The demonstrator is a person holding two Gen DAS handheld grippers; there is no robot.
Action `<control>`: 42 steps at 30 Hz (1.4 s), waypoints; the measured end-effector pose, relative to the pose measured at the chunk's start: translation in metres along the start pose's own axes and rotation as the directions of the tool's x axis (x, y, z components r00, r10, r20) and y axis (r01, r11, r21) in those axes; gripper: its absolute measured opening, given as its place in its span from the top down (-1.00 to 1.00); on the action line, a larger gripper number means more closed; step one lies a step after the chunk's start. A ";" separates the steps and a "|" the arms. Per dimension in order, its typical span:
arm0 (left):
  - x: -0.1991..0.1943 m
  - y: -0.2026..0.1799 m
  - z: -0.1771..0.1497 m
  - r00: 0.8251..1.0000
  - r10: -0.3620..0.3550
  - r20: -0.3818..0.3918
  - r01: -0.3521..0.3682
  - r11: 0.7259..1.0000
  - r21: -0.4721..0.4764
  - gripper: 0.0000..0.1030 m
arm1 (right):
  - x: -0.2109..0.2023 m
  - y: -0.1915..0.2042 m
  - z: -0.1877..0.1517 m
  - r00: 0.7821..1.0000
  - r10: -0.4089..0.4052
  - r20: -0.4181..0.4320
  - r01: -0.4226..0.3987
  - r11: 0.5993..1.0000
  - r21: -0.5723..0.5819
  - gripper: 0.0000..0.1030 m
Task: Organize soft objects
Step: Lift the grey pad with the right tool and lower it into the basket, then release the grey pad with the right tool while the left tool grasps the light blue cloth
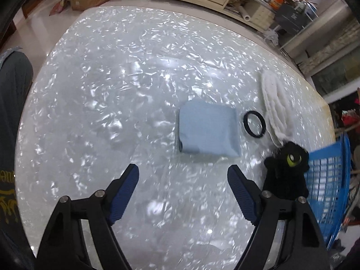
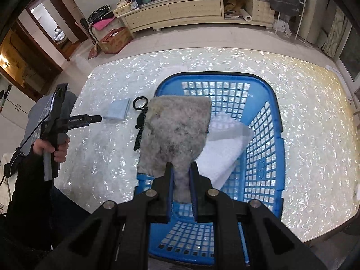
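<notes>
My right gripper (image 2: pixel 181 168) is shut on a grey fluffy pad (image 2: pixel 177 126) and holds it above the blue basket (image 2: pixel 273 121). A folded white towel (image 2: pixel 222 155) lies inside the basket. My left gripper (image 1: pixel 183 173) is open and empty, just short of a folded light blue cloth (image 1: pixel 208 130) on the table. A black plush toy with a green eye (image 1: pixel 286 168) sits right of my left gripper, beside the basket (image 1: pixel 330 180). A white cloth (image 1: pixel 273 103) lies beyond the toy. The left gripper also shows in the right wrist view (image 2: pixel 99 118), near the blue cloth (image 2: pixel 118 111).
A black ring (image 1: pixel 254 124) lies between the blue cloth and the white cloth, and shows left of the basket (image 2: pixel 140 102). The shiny white table (image 1: pixel 112 90) is bare on its left half. A cabinet (image 2: pixel 180 11) and a cardboard box (image 2: pixel 115 39) stand beyond the table.
</notes>
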State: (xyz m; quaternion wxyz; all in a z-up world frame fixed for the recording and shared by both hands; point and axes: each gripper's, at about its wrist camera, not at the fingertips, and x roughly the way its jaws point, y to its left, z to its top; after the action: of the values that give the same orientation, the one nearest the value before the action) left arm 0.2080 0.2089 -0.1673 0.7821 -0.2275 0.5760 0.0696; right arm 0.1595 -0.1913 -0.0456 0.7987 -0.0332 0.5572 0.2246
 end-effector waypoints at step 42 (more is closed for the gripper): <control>0.032 -0.007 0.012 1.000 -0.002 -0.007 0.002 1.000 -0.024 1.00 | 0.061 -0.022 0.008 0.986 -0.085 -0.141 0.094 0.994 0.061 0.67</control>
State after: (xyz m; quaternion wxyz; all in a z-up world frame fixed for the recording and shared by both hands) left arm 0.2317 0.2034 -0.1923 0.7773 -0.2378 0.5776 0.0751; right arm 0.1926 -0.1892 -0.1019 0.7683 -0.0468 0.6162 0.1669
